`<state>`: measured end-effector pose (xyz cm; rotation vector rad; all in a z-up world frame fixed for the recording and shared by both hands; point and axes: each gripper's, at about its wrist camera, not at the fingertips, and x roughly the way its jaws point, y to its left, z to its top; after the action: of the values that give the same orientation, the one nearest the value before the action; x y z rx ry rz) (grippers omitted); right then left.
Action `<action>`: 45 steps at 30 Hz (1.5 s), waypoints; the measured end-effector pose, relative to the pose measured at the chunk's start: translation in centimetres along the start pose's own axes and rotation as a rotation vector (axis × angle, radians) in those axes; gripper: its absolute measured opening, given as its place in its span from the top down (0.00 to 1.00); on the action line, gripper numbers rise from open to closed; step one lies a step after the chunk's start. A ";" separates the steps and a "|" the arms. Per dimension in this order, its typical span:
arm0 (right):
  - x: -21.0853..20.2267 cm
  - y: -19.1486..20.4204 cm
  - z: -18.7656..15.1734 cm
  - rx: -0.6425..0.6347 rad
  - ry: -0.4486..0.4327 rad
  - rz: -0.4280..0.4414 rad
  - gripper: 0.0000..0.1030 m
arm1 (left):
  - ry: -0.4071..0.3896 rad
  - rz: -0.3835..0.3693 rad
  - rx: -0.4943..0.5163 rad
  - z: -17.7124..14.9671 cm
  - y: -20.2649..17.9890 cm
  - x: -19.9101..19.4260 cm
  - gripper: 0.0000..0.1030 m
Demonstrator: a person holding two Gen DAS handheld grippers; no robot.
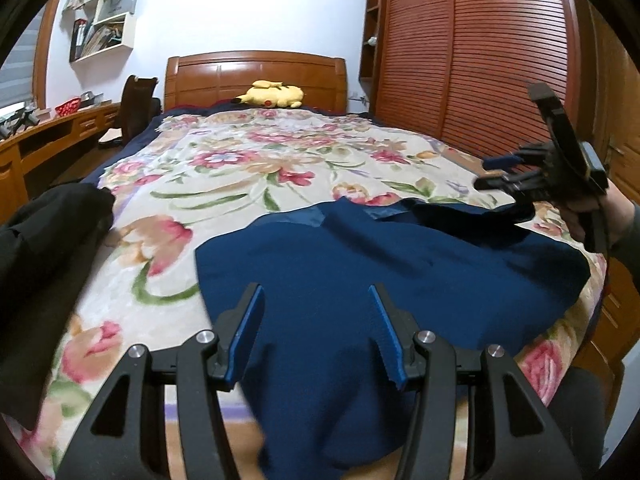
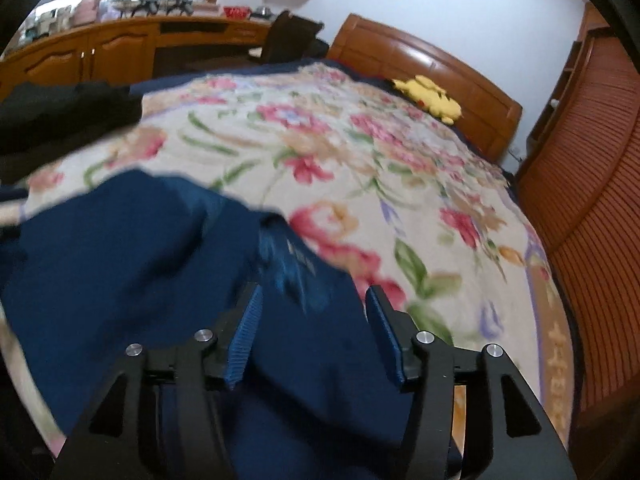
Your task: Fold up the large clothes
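Large navy-blue knit garment lying partly folded at the near edge of the floral-quilted bed, with left claw and right claw both spread, empty, poised above the cloth, presumably to seize a fresh fold edge

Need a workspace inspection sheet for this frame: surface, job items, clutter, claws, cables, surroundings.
Surface: bed covered by a floral blanket.
Job's things: navy blue fabric garment lies rumpled at the near end of the bed; a black garment sits at the left edge.
Clutter: yellow plush toy by the wooden headboard.
Claws: left claw open above the navy garment; right claw open, navy fabric between its fingers, not gripped.
Cables: nothing seen.
Surroundings: slatted wooden wardrobe, wooden desk, white wall shelves.
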<state>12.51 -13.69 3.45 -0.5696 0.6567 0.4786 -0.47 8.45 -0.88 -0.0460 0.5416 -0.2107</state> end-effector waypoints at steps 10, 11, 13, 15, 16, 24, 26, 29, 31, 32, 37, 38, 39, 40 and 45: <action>-1.7 -3.1 -7.1 0.031 0.108 -0.011 0.43 | 0.020 -0.051 0.061 0.3 -4.1 1.6 0.49; -1.6 -3.3 -7.3 0.035 0.112 -0.008 0.43 | 0.022 -0.051 0.065 0.4 -4.3 1.9 0.49; -0.7 -3.3 -7.6 0.022 0.134 -0.004 0.42 | 0.028 -0.050 0.074 0.5 -4.8 2.3 0.49; 0.7 -3.0 -7.8 -0.022 0.169 -0.028 0.42 | 0.038 -0.048 0.081 0.4 -5.3 2.8 0.49; 1.3 -3.1 -7.9 -0.040 0.184 -0.036 0.43 | 0.042 -0.047 0.083 0.4 -5.4 3.0 0.49; 4.5 -6.6 -4.8 -0.068 0.183 -0.082 0.99 | 0.071 -0.027 0.094 0.0 -5.8 4.2 0.49; 5.4 -7.9 -3.6 -0.046 0.176 -0.109 0.99 | 0.075 -0.024 0.093 -0.1 -5.7 4.4 0.49; 7.4 -10.0 -2.3 0.025 0.170 -0.155 0.99 | 0.076 -0.019 0.092 -0.2 -5.6 4.5 0.49; 8.5 -10.9 -1.7 0.079 0.173 -0.167 0.92 | 0.075 -0.012 0.090 -0.2 -5.4 4.5 0.49; 9.1 -11.2 -1.6 0.093 0.187 -0.189 0.84 | 0.076 -0.007 0.086 -0.2 -5.3 4.5 0.49; 8.9 -12.8 -2.0 0.192 0.225 -0.253 0.41 | 0.074 0.006 0.080 -0.4 -4.8 4.1 0.49; 7.9 -12.9 -2.2 0.200 0.208 -0.261 0.41 | 0.073 0.008 0.080 -0.4 -4.6 4.0 0.49; 6.9 -12.8 -2.4 0.216 0.192 -0.246 0.41 | 0.072 0.011 0.078 -0.4 -4.5 3.9 0.49; 6.0 -12.8 -2.7 0.238 0.176 -0.216 0.41 | 0.072 0.014 0.076 -0.5 -4.4 3.9 0.49; 1.1 -9.3 -4.9 0.255 0.098 -0.096 0.41 | 0.072 0.021 0.063 -0.6 -3.8 3.6 0.49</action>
<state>16.60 -23.45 2.62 -0.3825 0.7676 0.2729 1.53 3.99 -2.84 0.0288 0.6069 -0.2093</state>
